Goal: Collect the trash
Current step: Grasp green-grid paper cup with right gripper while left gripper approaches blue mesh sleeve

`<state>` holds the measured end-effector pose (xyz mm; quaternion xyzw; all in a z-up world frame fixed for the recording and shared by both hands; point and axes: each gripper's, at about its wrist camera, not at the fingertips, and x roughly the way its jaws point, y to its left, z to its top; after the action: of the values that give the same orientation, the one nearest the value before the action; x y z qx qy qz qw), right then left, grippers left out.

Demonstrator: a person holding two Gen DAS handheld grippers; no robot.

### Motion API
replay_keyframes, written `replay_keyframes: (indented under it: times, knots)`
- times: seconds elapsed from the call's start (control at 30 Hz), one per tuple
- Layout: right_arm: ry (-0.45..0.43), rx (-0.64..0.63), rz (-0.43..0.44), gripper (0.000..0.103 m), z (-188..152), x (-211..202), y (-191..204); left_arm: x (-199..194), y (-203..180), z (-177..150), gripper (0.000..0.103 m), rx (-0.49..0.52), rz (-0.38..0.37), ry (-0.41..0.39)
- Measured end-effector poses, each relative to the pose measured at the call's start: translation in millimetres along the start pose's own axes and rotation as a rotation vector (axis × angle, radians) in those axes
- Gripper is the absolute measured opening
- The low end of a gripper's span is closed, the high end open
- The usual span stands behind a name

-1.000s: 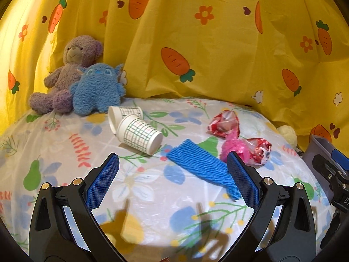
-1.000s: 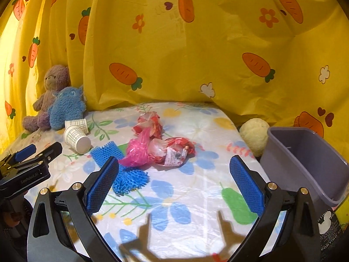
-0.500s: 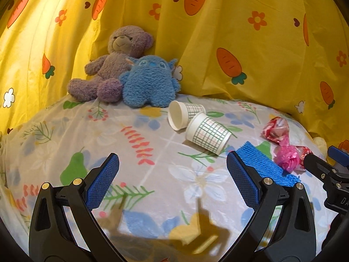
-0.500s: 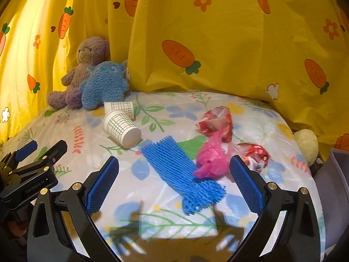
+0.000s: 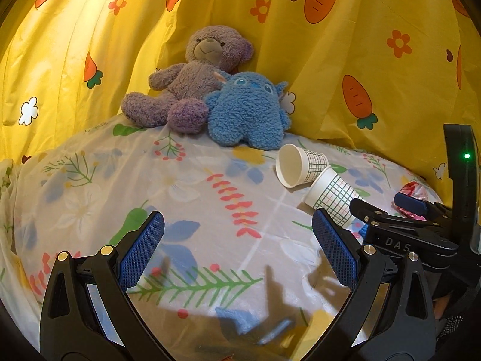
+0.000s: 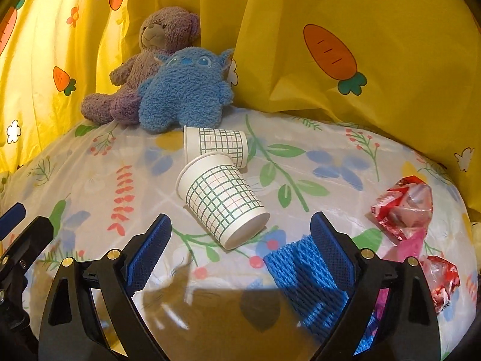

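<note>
Blue netting (image 6: 303,267) shows only rightward (mostly hidden leftward); left tongs (image 5: 237,249) and right tongs (image 6: 240,248) both gape, empty.

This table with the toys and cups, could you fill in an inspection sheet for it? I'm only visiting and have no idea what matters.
Surface: floral tablecloth over a rounded table.
Job's things: two checked paper cups, near cup and far cup, both on their sides and touching; blue foam net; red wrappers; pink bag.
Clutter: purple teddy bear and blue plush leaning together at the back.
Grippers: left gripper open, empty; right gripper open, empty, aimed at the near cup.
Cables: nothing seen.
Surroundings: yellow carrot-print curtain behind.
</note>
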<state>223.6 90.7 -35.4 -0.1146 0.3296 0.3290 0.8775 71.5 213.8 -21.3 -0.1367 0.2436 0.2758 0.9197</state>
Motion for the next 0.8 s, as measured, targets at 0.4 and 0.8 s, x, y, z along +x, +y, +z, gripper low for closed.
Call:
replay_keyframes:
  times: [0.4, 0.8]
  knots:
    - [0.059, -0.064, 0.053, 0.077, 7, 39, 5, 18, -3, -4, 0.097, 0.011, -0.004, 0.030]
    - [0.083, -0.048, 0.098, 0.055, 0, 46, 4, 21, -1, -6, 0.097, 0.005, -0.016, 0.041]
